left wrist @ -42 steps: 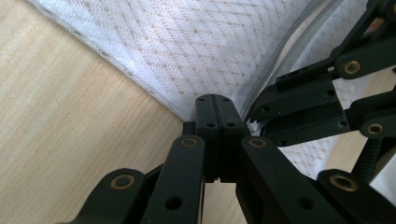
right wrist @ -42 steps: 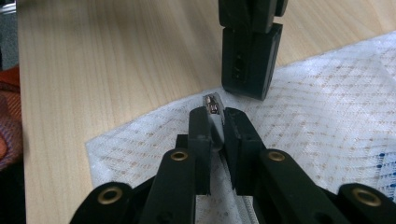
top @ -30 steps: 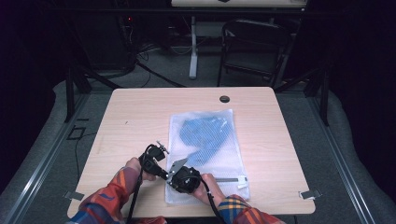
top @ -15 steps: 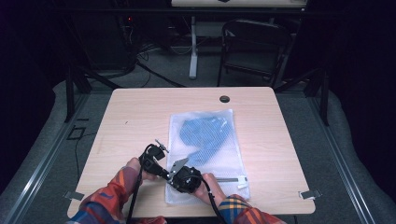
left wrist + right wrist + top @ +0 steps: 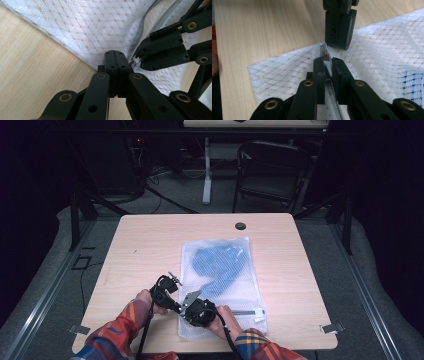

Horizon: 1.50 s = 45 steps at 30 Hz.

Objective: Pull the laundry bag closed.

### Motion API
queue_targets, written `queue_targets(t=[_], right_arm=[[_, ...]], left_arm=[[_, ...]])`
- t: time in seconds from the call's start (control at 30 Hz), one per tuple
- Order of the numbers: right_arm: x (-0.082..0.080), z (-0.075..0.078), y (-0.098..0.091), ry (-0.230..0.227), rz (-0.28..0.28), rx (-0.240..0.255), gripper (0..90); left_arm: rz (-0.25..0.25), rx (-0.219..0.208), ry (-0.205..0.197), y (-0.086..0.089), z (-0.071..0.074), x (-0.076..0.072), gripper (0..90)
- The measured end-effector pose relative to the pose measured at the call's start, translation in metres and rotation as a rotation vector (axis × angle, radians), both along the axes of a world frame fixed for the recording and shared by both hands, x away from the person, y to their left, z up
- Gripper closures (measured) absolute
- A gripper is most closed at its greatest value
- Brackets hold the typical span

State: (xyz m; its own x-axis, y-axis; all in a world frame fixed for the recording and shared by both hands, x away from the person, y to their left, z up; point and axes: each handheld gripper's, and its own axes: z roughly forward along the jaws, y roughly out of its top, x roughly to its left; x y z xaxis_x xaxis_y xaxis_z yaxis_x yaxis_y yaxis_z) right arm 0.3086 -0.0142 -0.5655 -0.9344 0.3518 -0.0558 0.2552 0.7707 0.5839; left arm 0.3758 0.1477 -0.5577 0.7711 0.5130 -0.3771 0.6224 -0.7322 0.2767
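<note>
Honestly, nothing has shifted over the last second: my left gripper (image 5: 115,56) stays pinched shut on the mesh laundry bag's (image 5: 220,270) corner near the table's (image 5: 140,245) front edge, my right gripper (image 5: 327,67) clamped on the zipper pull (image 5: 327,67); the zipper hasn't yet travelled.

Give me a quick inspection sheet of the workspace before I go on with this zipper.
Surface: wooden table, round port near its far edge.
Job's things: white mesh bag lying flat, blue cloth inside; zipper runs along the bag's near end.
Clutter: nothing seen.
Grippers: left gripper shut on the bag's corner by the zipper's end; right gripper shut on the zipper pull.
Cables: one trails from each gripper toward the person; more lie on the floor beyond the table.
Surroundings: dark room, chair and a desk leg behind the table.
</note>
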Motion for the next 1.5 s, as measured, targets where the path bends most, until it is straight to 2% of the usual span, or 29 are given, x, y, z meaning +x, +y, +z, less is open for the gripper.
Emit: queue_targets(t=[0.27, 0.33, 0.4, 0.43, 0.5, 0.57, 0.63, 0.73, 0.8, 0.83, 1.5], right_arm=[[0.0006, 0.0003, -0.0013, 0.002, 0.000, 0.002, 81.9], [0.0019, -0.0017, -0.0027, 0.018, -0.008, 0.024, 81.9], [0.0017, -0.0020, -0.0025, 0.017, -0.009, 0.027, 81.9], [0.0017, -0.0020, -0.0025, 0.017, -0.009, 0.027, 81.9], [0.0029, -0.0019, -0.0031, 0.018, -0.008, 0.025, 81.8], [0.0031, -0.0020, -0.0029, 0.018, -0.008, 0.025, 81.8], [0.0028, -0.0021, -0.0026, 0.016, -0.008, 0.026, 81.8], [0.0017, -0.0022, -0.0021, 0.012, -0.012, 0.025, 81.9], [0.0014, -0.0018, -0.0020, 0.004, -0.009, 0.018, 82.0], [0.0012, -0.0019, -0.0022, 0.009, -0.011, 0.021, 82.0], [0.0035, 0.0007, -0.0092, 0.018, -0.009, -0.002, 82.1]], left_arm=[[-0.002, 0.001, 0.001, -0.0001, 0.0001, 0.0000, 90.0], [0.010, -0.015, 0.004, 0.0007, -0.0012, 0.0001, 90.0], [0.022, -0.027, 0.035, 0.0029, -0.0009, 0.0029, 89.2], [0.022, -0.027, 0.035, 0.0029, -0.0009, 0.0029, 87.0], [0.024, -0.064, 0.054, 0.0039, 0.0005, 0.0024, 85.5], [0.016, -0.028, 0.057, 0.0023, 0.0000, 0.0018, 87.1], [0.024, -0.032, 0.051, 0.0013, -0.0010, 0.0009, 88.2], [0.012, -0.010, 0.047, 0.0003, 0.0000, 0.0001, 90.0], [-0.001, -0.002, 0.017, -0.0017, 0.0003, -0.0022, 90.0], [-0.001, 0.001, 0.020, -0.0019, 0.0007, -0.0026, 90.0], [0.003, -0.016, 0.028, 0.0001, -0.0007, -0.0020, 90.0]])
